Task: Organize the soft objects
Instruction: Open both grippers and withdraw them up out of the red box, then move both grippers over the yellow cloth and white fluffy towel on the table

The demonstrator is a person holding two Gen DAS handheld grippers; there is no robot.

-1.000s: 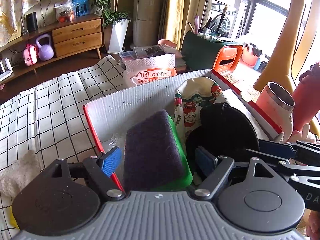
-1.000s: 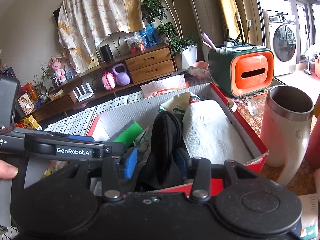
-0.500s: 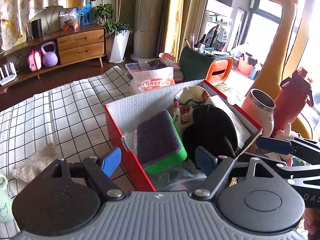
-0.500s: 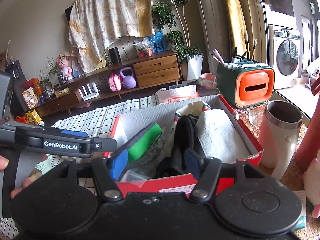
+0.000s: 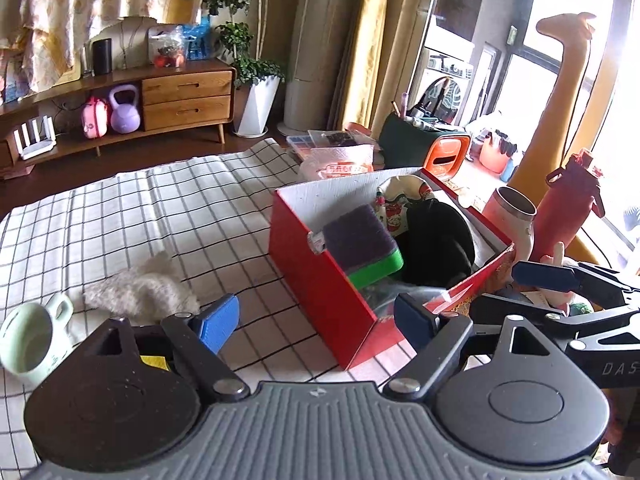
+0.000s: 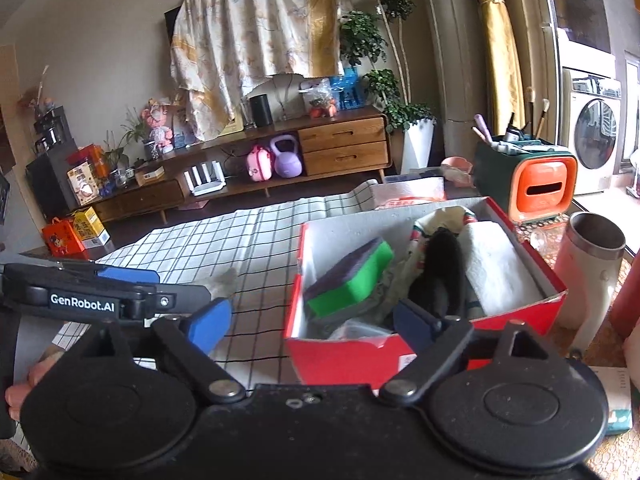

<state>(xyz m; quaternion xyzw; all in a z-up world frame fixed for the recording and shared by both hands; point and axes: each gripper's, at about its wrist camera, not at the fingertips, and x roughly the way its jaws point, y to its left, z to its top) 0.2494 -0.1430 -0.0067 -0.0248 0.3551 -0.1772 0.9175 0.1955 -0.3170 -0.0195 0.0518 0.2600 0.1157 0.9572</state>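
A red cardboard box [image 5: 320,280] [image 6: 360,356] stands on the checked cloth. In it lie a green and purple sponge [image 5: 360,240] [image 6: 348,276], a black cloth [image 5: 436,244] [image 6: 438,276], a printed cloth [image 5: 400,196] and a white towel [image 6: 496,268]. A fluffy white cloth [image 5: 140,288] [image 6: 224,280] lies on the table left of the box. My left gripper [image 5: 316,318] hovers short of the box's near corner, its jaws opening with nothing between them. My right gripper [image 6: 312,320] hangs before the box's front wall, its jaws opening and holding nothing.
A pale green mug [image 5: 28,344] sits at the near left. Right of the box stand a pink tumbler [image 5: 512,220] [image 6: 588,268] and a red bottle [image 5: 568,208]. A green and orange organiser [image 6: 528,180] stands behind the box. The checked tablecloth [image 5: 160,208] spreads to the left.
Both grippers drew back and up from the box. The right jaws opened off the black cloth, which stays in the box. The sponge, earlier between the left fingers, rests inside.
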